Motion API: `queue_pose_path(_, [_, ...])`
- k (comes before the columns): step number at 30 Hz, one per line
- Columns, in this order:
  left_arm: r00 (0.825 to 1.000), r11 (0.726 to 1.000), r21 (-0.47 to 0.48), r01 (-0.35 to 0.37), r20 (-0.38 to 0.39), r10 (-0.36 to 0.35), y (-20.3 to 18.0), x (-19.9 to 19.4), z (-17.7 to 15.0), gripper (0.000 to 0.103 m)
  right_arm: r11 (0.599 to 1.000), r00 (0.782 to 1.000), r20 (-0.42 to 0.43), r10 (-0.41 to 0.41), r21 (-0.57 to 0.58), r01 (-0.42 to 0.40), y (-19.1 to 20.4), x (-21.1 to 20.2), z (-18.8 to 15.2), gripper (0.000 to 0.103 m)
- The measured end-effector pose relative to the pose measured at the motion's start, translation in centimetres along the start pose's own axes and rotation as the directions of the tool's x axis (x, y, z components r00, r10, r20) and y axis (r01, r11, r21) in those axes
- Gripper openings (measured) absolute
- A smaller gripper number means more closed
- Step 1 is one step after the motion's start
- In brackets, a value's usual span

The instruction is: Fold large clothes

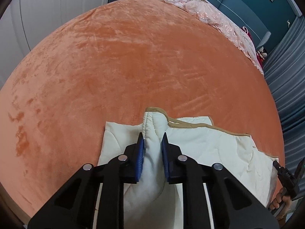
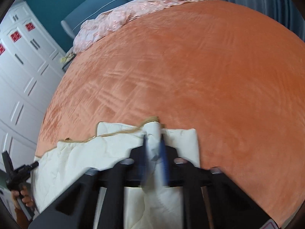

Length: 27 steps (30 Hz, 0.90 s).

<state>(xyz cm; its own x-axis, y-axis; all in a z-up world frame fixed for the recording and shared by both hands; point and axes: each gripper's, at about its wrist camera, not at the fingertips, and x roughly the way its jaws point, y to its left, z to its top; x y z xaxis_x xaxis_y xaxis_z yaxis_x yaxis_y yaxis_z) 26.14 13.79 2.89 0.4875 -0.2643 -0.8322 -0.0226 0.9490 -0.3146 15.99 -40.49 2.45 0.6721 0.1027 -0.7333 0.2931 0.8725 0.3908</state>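
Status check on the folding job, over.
Left tongs shut on a bunched ridge of the cream quilted garment. Right tongs shut on another ridge. Garment lies on the orange bedspread. Nothing in the way.

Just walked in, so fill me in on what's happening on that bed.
A person is folding a cream quilted garment with tan trim on a bed covered by an orange velvety blanket. The left gripper is pinching a bunched ridge of the cream fabric, and the right gripper is clamped on another raised fold near the trimmed edge. The garment lies partly folded near the bed's front edge. A crumpled pink lace bedspread sits at the far end.
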Motion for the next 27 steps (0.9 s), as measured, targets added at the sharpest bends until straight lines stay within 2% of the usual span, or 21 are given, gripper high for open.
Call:
queue_pose_path(3, [0.999,1.0,-0.001,-0.014,0.051,0.014,0.0,-1.0,0.8,0.013,0.999,0.993,0.106,0.047,0.016,-0.049,0.6,-2.3,0.8,0.007])
queue_pose_path(5, [0.998,0.999,-0.01,-0.037,0.059,0.038,0.3,-0.7,0.9,0.013,0.999,0.991,0.132,0.03,0.025,-0.034,0.5,-2.4,1.2,0.007])
queue_pose_path(9, [0.995,0.995,-0.004,-0.104,0.004,0.104,0.8,3.0,0.3,0.013,0.998,0.997,0.041,-0.058,0.032,0.057,-0.4,1.5,0.6,0.007])
queue_pose_path(13, [0.988,0.988,0.016,-0.152,0.019,0.152,1.3,5.1,-1.2,0.017,0.992,0.991,-0.023,-0.13,0.004,0.13,-1.2,4.8,-1.6,0.007])
queue_pose_path(21, [0.968,0.971,0.082,-0.224,0.134,0.212,0.4,6.3,-3.1,0.022,0.992,0.992,0.006,-0.126,0.016,0.126,-2.3,6.9,-3.6,0.007])
queue_pose_path(27, [0.964,0.974,0.058,-0.219,0.17,0.206,0.7,6.4,-3.3,0.027,0.994,0.995,0.027,-0.097,0.044,0.096,-2.5,7.3,-3.8,0.007])
